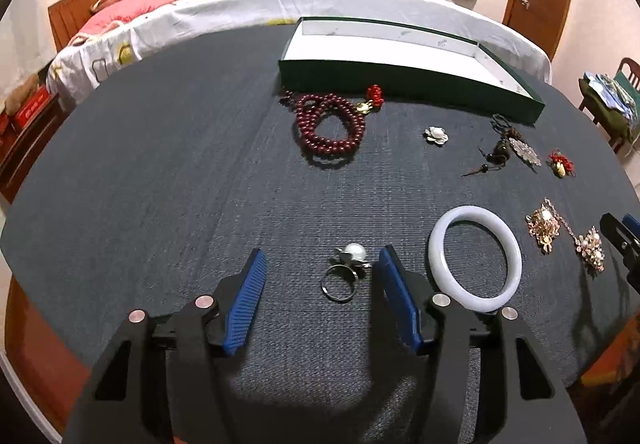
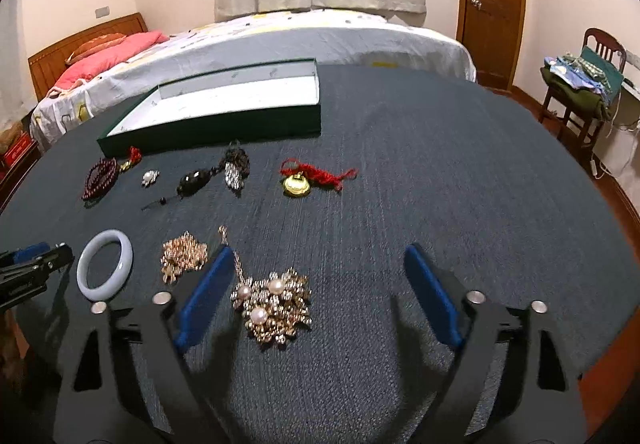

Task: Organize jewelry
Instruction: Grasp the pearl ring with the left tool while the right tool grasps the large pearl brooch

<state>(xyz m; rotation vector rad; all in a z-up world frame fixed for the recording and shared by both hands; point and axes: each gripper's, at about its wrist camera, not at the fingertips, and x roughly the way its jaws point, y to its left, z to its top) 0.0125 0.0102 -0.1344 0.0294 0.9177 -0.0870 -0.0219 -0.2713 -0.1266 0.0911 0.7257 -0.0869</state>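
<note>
Jewelry count on the dark cloth: one green tray, white inside, holding nothing, at the far edge; one dark red bead strand just in front of it; one small pearl flower brooch; one dark pendant on a cord; one gold pendant on a red cord; one pale bangle; one gold chain heap; one gold pearl cluster; one pearl ring.

Left gripper: jaws partly open, ring between them, pads not touching it, bangle just right of the right finger.

Right gripper: jaws wide, straddling the pearl cluster, which sits close to the left finger; holding nothing.

Open cloth: whole left side in the left view, whole right side in the right view. Bed runs behind the far edge.
</note>
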